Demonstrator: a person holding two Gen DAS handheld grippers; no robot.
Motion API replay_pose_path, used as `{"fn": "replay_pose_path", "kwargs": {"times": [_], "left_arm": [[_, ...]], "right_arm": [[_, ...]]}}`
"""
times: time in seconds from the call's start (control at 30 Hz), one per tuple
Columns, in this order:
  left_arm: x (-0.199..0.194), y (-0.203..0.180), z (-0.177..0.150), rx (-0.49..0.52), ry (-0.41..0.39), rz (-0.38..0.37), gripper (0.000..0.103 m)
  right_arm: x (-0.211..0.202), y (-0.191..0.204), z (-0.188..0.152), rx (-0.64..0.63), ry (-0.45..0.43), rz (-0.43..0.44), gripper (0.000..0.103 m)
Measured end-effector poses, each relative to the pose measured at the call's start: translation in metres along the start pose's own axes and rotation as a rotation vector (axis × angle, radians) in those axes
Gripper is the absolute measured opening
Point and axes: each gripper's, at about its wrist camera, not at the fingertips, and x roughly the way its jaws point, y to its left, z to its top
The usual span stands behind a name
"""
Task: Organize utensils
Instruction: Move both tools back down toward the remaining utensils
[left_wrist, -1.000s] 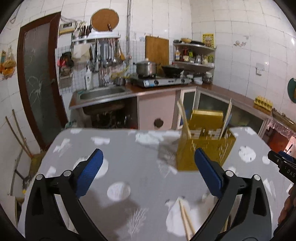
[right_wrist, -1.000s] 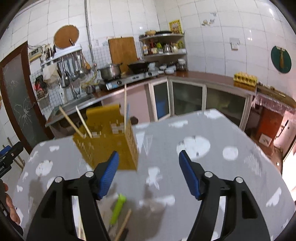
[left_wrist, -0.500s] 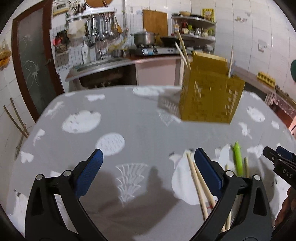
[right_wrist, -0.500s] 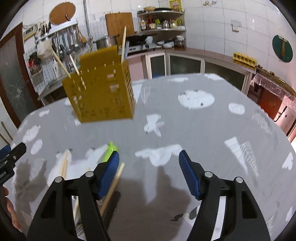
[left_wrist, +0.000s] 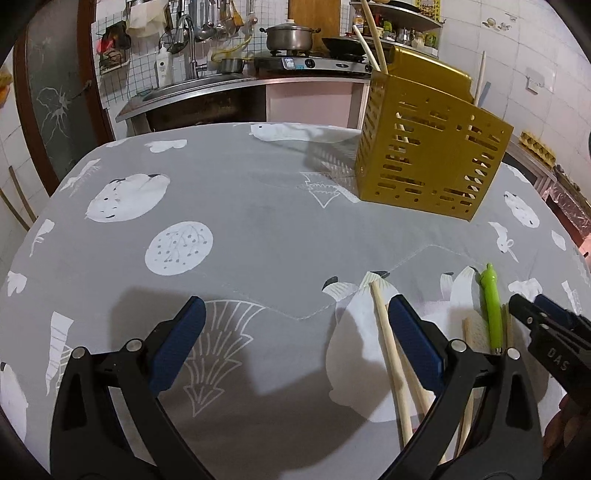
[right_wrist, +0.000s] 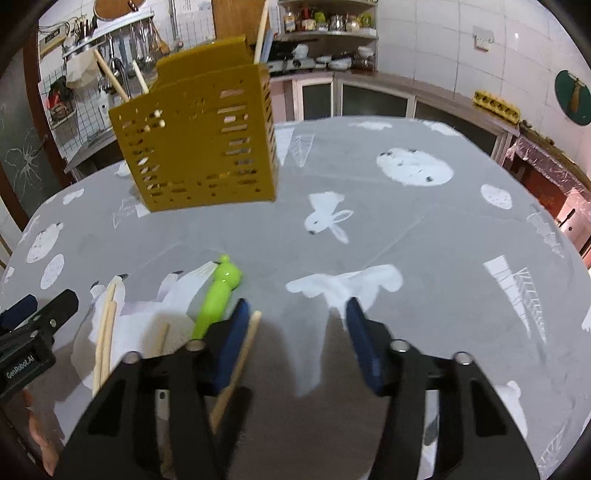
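Pale wooden chopstick lies lengthwise just left of the closing, empty right gripper (left gripper spread).

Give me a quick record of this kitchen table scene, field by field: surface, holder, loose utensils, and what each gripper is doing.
surface: table under a grey cloth with white animal prints
holder: yellow slotted utensil holder, upright at the far side, chopsticks standing in it
loose utensils: wooden chopsticks and a green-handled utensil lying flat at the near edge
left gripper: jaws wide apart, nothing between them, chopsticks by its right finger
right gripper: jaws closing, one chopstick just inside its left finger, not yet gripped
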Motion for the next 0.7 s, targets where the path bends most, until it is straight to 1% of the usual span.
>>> {"fn": "replay_pose_path", "kwargs": {"times": [0.07,0.13,0.2,0.23,0.27,0.33,0.5,0.57,0.63,0.7], "left_arm": [[0.001,0.0,0.0,0.004,0.0,0.002,0.096],[0.002,0.0,0.001,0.004,0.0,0.003,0.096],[0.004,-0.001,0.001,0.003,0.006,0.001,0.096],[0.005,-0.001,0.001,0.004,0.01,0.0,0.096],[0.006,-0.002,0.0,0.008,0.013,0.001,0.096],[0.007,-0.003,-0.001,0.017,0.017,0.002,0.096],[0.009,-0.006,-0.003,0.024,0.028,0.002,0.096],[0.01,-0.008,-0.004,0.03,0.037,-0.007,0.095],[0.01,-0.012,-0.006,0.045,0.038,-0.005,0.095],[0.011,-0.015,-0.007,0.058,0.041,-0.005,0.092]], "right_arm": [[0.005,0.004,-0.001,0.003,0.024,0.009,0.04],[0.008,0.01,-0.001,-0.009,0.035,-0.004,0.037],[0.009,0.014,-0.001,-0.012,0.043,0.008,0.028],[0.009,0.015,0.0,-0.011,0.046,0.021,0.018],[0.009,0.015,0.0,-0.011,0.048,0.031,0.012],[0.009,0.016,0.0,-0.024,0.047,0.038,0.009],[0.008,0.01,0.001,-0.033,0.046,0.075,0.008],[0.004,0.009,0.002,-0.044,0.029,0.06,0.001],[0.003,0.005,0.005,-0.053,0.016,0.036,0.001],[0.009,-0.002,0.004,-0.025,0.041,0.061,0.001]]}}
